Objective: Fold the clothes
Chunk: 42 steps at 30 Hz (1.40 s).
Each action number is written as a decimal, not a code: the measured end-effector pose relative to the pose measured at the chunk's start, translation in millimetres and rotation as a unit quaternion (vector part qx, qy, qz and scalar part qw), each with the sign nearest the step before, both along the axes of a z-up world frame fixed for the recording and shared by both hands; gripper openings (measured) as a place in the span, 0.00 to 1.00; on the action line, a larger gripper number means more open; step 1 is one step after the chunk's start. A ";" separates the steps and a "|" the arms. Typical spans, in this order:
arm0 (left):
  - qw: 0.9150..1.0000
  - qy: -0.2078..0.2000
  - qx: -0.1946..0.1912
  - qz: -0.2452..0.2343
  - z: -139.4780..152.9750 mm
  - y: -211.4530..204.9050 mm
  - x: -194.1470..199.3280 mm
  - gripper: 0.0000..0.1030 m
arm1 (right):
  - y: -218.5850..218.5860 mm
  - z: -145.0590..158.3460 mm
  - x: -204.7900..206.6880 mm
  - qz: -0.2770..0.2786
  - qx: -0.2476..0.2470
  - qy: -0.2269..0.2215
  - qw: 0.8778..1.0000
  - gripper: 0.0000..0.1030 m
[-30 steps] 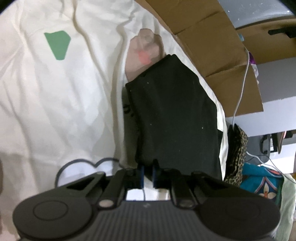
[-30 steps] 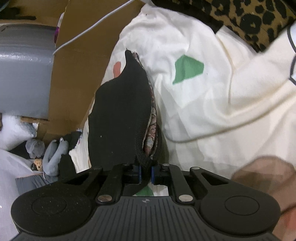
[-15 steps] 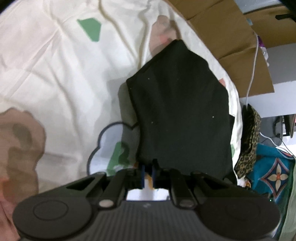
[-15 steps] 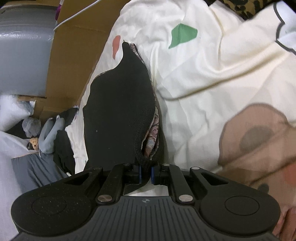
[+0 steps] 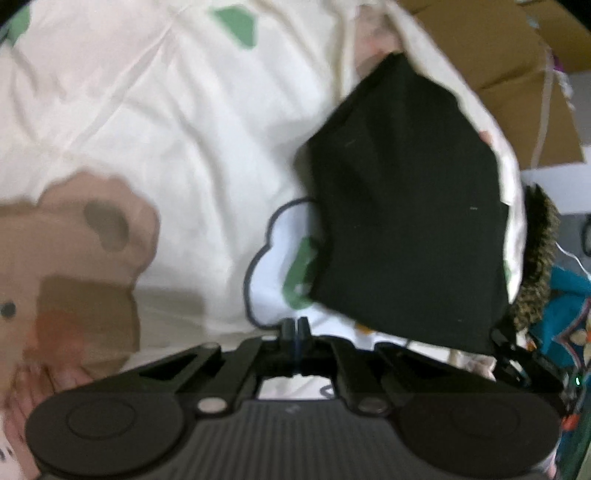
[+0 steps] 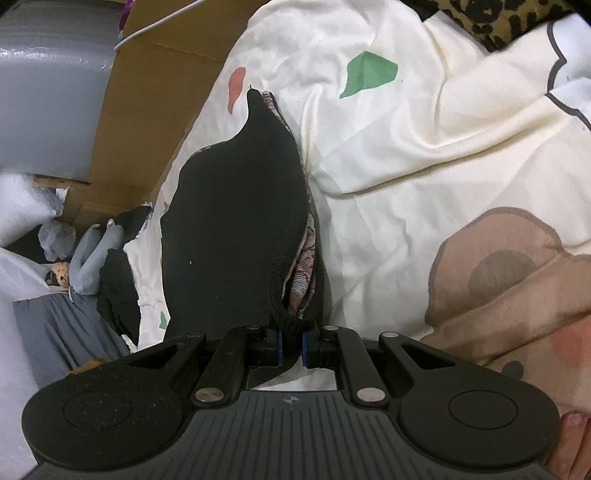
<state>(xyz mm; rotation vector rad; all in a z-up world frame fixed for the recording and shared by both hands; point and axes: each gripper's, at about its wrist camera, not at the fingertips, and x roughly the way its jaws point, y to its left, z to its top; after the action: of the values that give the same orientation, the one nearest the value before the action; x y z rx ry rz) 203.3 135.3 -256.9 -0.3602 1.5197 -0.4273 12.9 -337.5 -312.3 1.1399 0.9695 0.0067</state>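
A folded black garment (image 5: pixel 406 221) with a patterned lining (image 6: pixel 304 277) lies on the cream printed bedsheet (image 5: pixel 184 129). In the left wrist view my left gripper (image 5: pixel 295 326) sits just left of the garment's near edge; its jaws are closing fully together with no cloth between them. In the right wrist view my right gripper (image 6: pixel 290 341) is shut on the near edge of the black garment (image 6: pixel 236 229), which stretches away from its fingertips.
Brown cardboard (image 5: pixel 517 74) and a white cable (image 5: pixel 543 110) border the bed's far side. Leopard-print fabric (image 6: pixel 498 18) and teal cloth (image 5: pixel 565 295) lie beyond the sheet. Grey clothes and a soft toy (image 6: pixel 85 254) are piled at the left.
The black garment has left my left gripper, whose pads have come together on nothing; the left view has swung so the garment lies further right. My right gripper keeps its hold.
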 end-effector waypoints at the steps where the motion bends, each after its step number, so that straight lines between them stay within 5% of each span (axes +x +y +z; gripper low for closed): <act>1: 1.000 -0.015 0.005 -0.014 4.1 -2.7 0.6 0.05 | -0.2 -0.3 0.1 0.000 0.002 0.000 1.000 0.09; 3: 0.997 -0.047 0.023 -0.048 8.8 -12.2 0.3 0.18 | 0.0 -2.2 0.9 0.000 0.001 0.005 1.000 0.14; 7: 0.992 -0.081 0.022 -0.089 12.5 -27.1 -2.6 0.21 | 1.0 -5.8 -0.1 0.001 0.001 0.011 1.000 0.27; 10: 0.987 -0.110 0.023 -0.113 15.7 -35.5 -4.8 0.33 | 3.7 -8.1 -0.3 0.005 0.009 0.010 1.000 0.35; 17: 0.982 -0.135 0.027 -0.131 8.0 -35.0 1.9 0.43 | 8.2 -12.3 1.3 0.011 0.018 0.010 1.000 0.35; 22: 0.983 -0.142 -0.007 -0.118 1.1 -46.8 1.1 0.43 | 11.7 -13.4 2.1 0.009 0.019 0.008 1.000 0.35; 26: 0.970 -0.192 -0.012 -0.148 2.7 -55.3 -9.8 0.41 | 14.5 -13.9 2.8 0.008 0.014 -0.001 1.000 0.35; 31: 0.973 -0.176 -0.035 -0.142 -8.0 -54.2 -9.9 0.39 | 17.0 -18.5 1.4 -0.007 0.027 -0.007 1.000 0.34; 33: 0.974 -0.174 -0.030 -0.142 -7.7 -54.6 -8.9 0.17 | 16.7 -19.9 0.6 -0.017 0.029 -0.008 0.999 0.21; 35: 0.978 -0.155 -0.033 -0.133 -8.8 -56.7 -5.6 0.13 | 13.7 -19.8 -0.1 -0.025 0.030 -0.011 0.999 0.10; 42: 0.989 -0.091 -0.026 -0.110 -6.7 -62.3 -3.7 0.11 | 9.1 -2.6 4.7 -0.011 0.002 -0.020 1.000 0.08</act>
<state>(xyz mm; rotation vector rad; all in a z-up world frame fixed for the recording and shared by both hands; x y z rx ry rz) 199.7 73.1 -263.7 -0.1877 1.3769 -0.6567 17.6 -328.4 -314.9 1.1501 0.9216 0.0150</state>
